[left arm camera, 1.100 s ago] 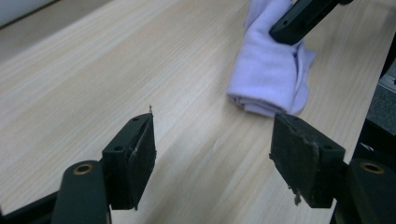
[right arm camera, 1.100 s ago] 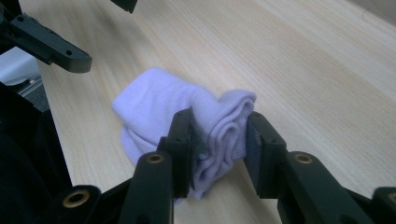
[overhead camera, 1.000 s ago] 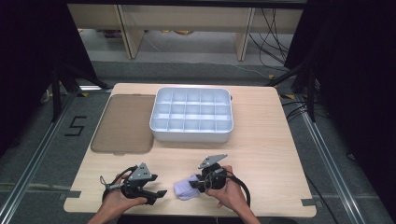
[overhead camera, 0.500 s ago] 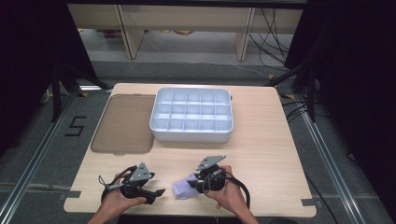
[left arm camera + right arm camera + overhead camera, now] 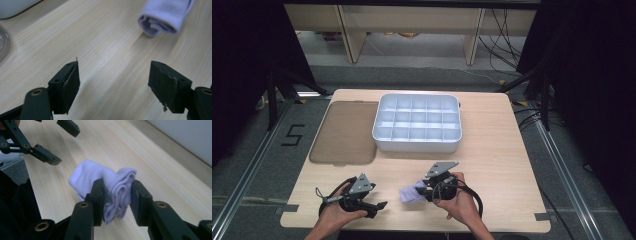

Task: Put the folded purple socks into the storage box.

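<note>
The tabletop [image 5: 492, 150] is pale wood, with a white compartment tray [image 5: 417, 123] toward its 12 o'clock side and a brownish translucent lid [image 5: 344, 132] lying flat just beside the tray at 9 o'clock. At the 6 o'clock edge two hands come in, each with tongs. The right tongs [image 5: 421, 189] pinch a rolled lilac sock [image 5: 105, 182]: in the right gripper view both jaws press into the folded end of the roll, which bulges out past them and rests on the wood. The left tongs [image 5: 381, 205] sit at 9 o'clock of the sock, a short way apart from it; their jaws have just been opening and stand wide with only bare wood between them, the sock [image 5: 165, 15] lying ahead at about 1 o'clock
</note>
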`<state>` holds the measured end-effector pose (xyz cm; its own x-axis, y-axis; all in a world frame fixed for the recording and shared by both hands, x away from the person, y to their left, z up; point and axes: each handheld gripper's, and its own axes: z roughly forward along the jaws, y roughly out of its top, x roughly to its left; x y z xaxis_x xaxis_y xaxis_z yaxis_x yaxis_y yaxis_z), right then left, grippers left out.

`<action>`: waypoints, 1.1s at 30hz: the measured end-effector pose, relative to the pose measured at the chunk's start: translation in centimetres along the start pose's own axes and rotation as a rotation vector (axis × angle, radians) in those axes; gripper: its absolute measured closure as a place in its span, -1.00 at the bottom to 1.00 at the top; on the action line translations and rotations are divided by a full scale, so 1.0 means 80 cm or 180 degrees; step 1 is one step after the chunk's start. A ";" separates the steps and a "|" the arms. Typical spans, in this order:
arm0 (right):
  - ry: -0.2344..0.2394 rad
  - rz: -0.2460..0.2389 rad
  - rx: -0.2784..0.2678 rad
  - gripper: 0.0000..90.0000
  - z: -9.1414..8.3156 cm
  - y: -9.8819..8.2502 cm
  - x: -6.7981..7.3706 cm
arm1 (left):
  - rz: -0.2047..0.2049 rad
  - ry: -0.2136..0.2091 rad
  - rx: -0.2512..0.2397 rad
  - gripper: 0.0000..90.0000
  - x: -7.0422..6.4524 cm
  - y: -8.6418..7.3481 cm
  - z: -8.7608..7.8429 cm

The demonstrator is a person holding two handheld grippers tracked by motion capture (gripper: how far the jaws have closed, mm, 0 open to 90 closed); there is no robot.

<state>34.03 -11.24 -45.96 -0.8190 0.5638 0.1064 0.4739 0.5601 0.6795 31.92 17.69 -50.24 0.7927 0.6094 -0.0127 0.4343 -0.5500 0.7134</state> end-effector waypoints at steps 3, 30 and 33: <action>-0.0035 0.0002 -0.0074 0.50 -0.009 0.006 -0.003 | -0.0109 -0.0010 -0.0055 -0.45 -0.002 -0.001 -0.001; -0.0478 -0.0091 -0.0031 0.50 -0.086 0.072 -0.068 | -0.0098 -0.0001 -0.0092 -0.49 0.002 0.000 -0.002; -0.0467 -0.0109 0.0008 0.50 -0.093 0.079 -0.075 | -0.0045 0.0034 -0.0037 -0.50 0.004 0.001 -0.002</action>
<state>39.55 -15.62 -36.96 -0.7787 0.6269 -0.0243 0.4473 0.5820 0.6791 32.14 17.93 -50.11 0.7819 0.6233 -0.0153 0.4403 -0.5346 0.7214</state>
